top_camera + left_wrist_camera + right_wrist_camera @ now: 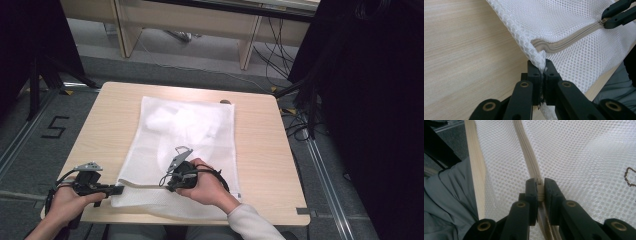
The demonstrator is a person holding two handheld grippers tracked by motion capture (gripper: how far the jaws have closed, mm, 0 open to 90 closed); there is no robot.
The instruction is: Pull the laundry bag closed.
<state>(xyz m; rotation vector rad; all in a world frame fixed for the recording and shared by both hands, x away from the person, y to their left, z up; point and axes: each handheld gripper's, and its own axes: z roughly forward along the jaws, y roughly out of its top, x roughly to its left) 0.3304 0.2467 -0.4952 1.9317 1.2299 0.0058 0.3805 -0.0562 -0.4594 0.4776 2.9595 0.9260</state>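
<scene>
At table's [260,145] near edge: mesh bag [190,135] corner overhangs.

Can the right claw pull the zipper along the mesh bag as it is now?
Probably yes. The right claw is shut on the zipper, the left claw pinches the mesh bag corner, and nothing lies on the zipper line.

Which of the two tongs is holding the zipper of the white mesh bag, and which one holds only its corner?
The right tongs grip the beige zipper of the white mesh laundry bag. The left tongs pinch the bag's mesh corner, beside the zipper's end.
</scene>
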